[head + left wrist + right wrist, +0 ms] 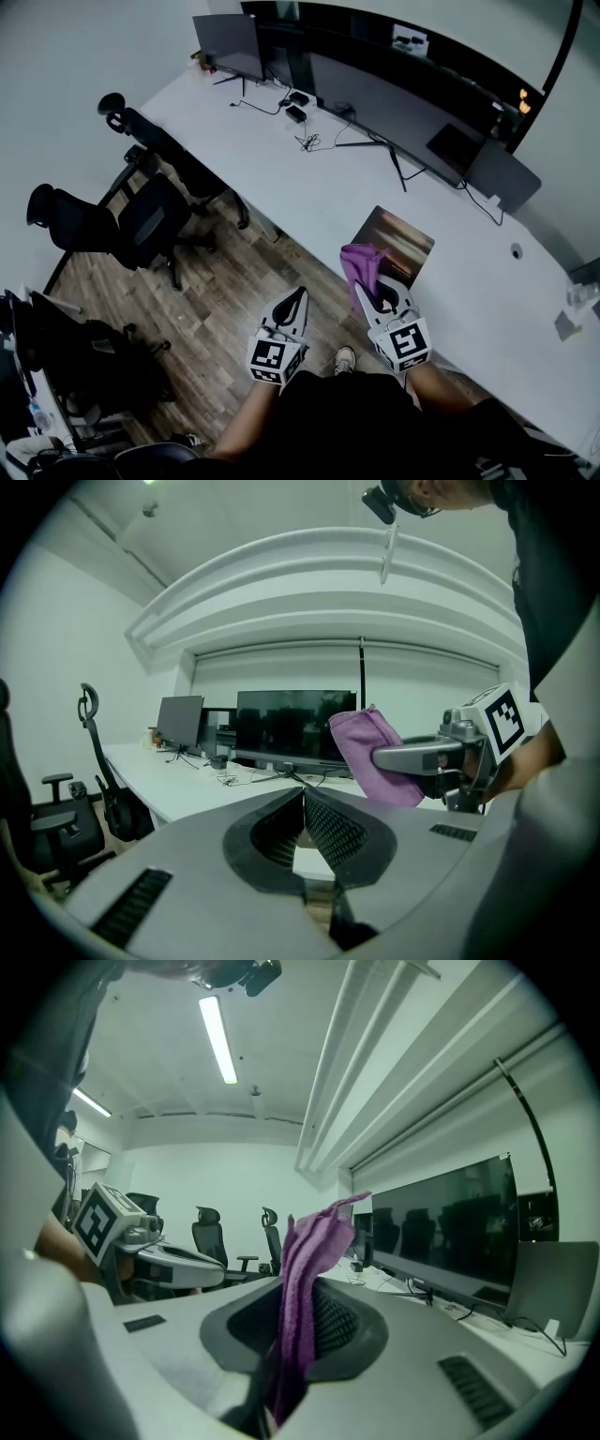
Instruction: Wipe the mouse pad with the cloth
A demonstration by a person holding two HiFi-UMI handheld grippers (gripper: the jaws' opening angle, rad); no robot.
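The purple microfibre cloth [361, 262] is pinched by one end in the right gripper [373, 289]. The rest sticks out past the tips as a loose wad, prob. to leave free fabric for dragging. It hangs over the near corner of the brownish glossy rectangular mouse pad [401, 239] on the white bench [272, 159]; can't tell if it touches. The left gripper [298, 300] is off the bench edge, above the wood floor [216, 300], pressed together w/ nothing between, likely just kept clear. The cloth looks soft, folded in upright pleats, no visible dirt.
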